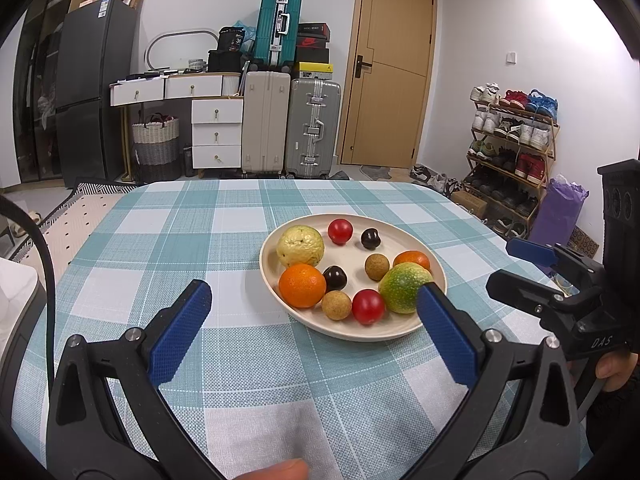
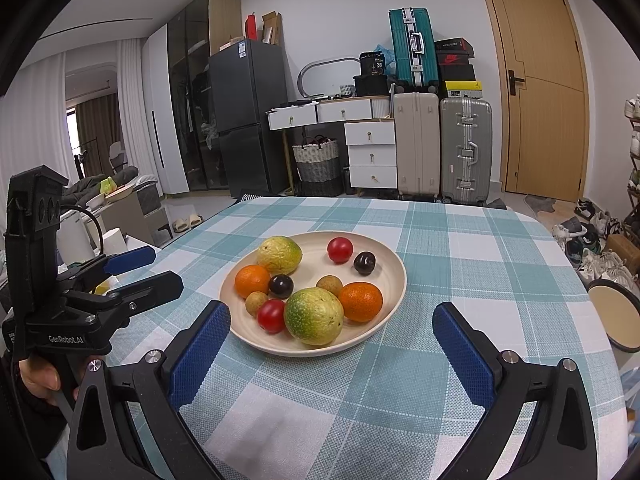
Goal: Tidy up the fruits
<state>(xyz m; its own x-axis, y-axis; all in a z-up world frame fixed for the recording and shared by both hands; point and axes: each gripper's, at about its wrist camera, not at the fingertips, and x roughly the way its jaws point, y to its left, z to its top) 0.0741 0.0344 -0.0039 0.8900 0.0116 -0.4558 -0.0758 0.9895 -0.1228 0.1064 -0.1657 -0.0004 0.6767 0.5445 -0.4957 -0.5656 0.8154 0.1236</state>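
Observation:
A cream plate (image 1: 280,296) (image 2: 394,276) sits on the checked tablecloth and holds several fruits: two yellow-green guavas (image 1: 300,246) (image 2: 314,316), two oranges (image 1: 302,285) (image 2: 361,301), two red tomatoes (image 1: 368,306) (image 2: 340,249), two dark plums (image 1: 370,238) (image 2: 281,285) and two brown longans (image 1: 337,305) (image 2: 329,285). My left gripper (image 1: 314,298) is open and empty, just short of the plate's near-left rim. My right gripper (image 2: 332,318) is open and empty, in front of the plate's near edge. Each gripper shows in the other view, the right one (image 1: 520,264) and the left one (image 2: 148,270).
The table (image 1: 160,240) is covered by a teal-and-white checked cloth. A round tan stool (image 2: 616,316) stands off the table's right edge. Suitcases, drawers, a fridge and a shoe rack (image 1: 512,152) stand beyond the table.

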